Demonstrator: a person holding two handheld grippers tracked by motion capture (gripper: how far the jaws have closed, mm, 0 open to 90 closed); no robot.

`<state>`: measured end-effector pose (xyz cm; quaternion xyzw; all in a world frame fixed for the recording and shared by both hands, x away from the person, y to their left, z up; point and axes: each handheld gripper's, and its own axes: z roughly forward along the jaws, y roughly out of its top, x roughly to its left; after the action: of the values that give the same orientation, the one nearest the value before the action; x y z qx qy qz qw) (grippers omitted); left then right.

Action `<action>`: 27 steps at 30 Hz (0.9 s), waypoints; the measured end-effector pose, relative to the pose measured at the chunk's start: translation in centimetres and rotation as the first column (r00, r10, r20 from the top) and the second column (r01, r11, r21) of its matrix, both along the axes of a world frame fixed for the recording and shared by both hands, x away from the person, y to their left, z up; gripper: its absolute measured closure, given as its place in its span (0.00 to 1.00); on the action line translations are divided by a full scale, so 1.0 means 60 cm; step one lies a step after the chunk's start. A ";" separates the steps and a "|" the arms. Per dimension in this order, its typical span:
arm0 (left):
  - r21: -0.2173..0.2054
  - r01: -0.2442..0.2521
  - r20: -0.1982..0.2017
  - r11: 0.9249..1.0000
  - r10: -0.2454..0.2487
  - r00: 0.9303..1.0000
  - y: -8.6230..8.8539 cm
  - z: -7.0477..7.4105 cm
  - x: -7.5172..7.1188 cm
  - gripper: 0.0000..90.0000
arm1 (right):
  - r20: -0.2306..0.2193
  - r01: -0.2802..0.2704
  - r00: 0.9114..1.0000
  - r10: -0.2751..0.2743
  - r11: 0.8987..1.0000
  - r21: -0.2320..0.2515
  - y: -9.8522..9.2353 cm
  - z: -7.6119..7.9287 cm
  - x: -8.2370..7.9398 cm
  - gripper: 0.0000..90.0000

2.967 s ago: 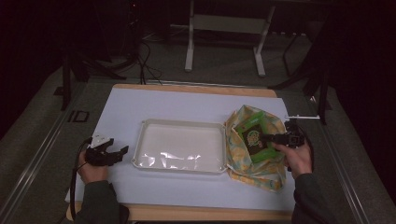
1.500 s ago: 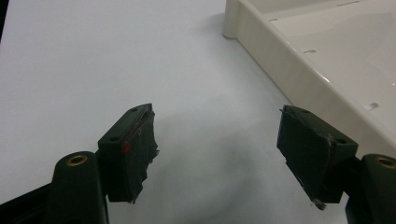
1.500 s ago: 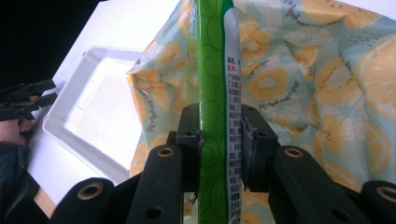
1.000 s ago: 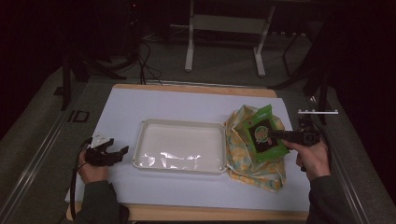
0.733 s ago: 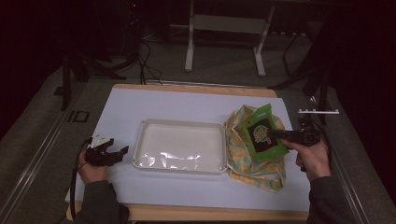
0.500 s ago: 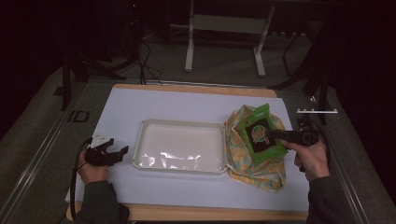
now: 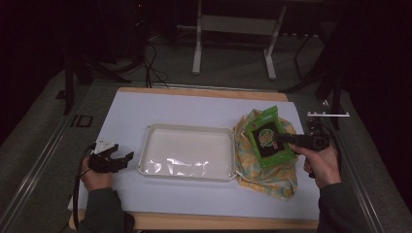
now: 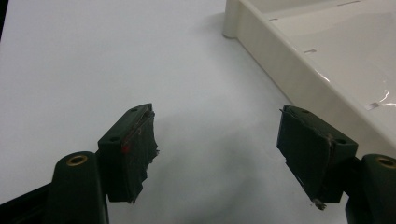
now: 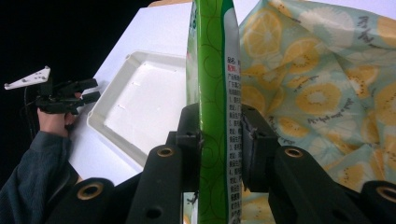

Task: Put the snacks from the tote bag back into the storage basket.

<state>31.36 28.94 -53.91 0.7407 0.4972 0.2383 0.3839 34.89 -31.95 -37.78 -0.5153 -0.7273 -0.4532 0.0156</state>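
The right gripper [image 7: 286,139] is holding its jaws clamped on the edge of the green snack packet [image 7: 266,137], which is hanging just above the fruit-print bag [image 7: 265,170] beside the tray [image 7: 187,130]. The packet is looking light, thin and floppy, so it is best pinched along a flat sealed edge, as here. Since three seconds ago the packet is lifting clear of the bag. The left gripper [image 8: 219,154] is resting on the worktop [image 7: 194,104], jaws apart and empty.
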 end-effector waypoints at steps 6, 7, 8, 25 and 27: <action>0.000 0.001 -0.001 1.000 -0.001 1.000 0.000 0.000 0.000 0.31 | 0.008 -0.011 1.000 0.011 1.000 0.005 0.011 0.004 0.002 0.80; 0.000 0.001 0.000 1.000 -0.001 1.000 0.000 0.000 0.000 0.31 | 0.006 -0.011 1.000 0.011 1.000 0.006 0.012 0.005 0.002 0.80; -0.001 0.001 -0.001 1.000 -0.001 1.000 0.000 0.000 0.000 0.31 | 0.008 -0.013 1.000 0.013 1.000 0.005 0.014 0.005 0.002 0.80; -0.003 0.002 -0.001 1.000 -0.002 1.000 0.001 0.000 0.000 0.31 | 0.016 -0.026 1.000 0.026 0.999 0.029 0.049 0.003 0.013 0.80; -0.003 0.001 0.000 1.000 -0.001 1.000 0.000 0.000 0.000 0.31 | 0.018 -0.028 0.999 0.028 0.999 0.031 0.053 0.002 0.014 0.80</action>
<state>31.37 28.97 -53.90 0.7405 0.4971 0.2371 0.3852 35.74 -28.78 -37.63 -0.5008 -0.7273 -0.4687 0.0236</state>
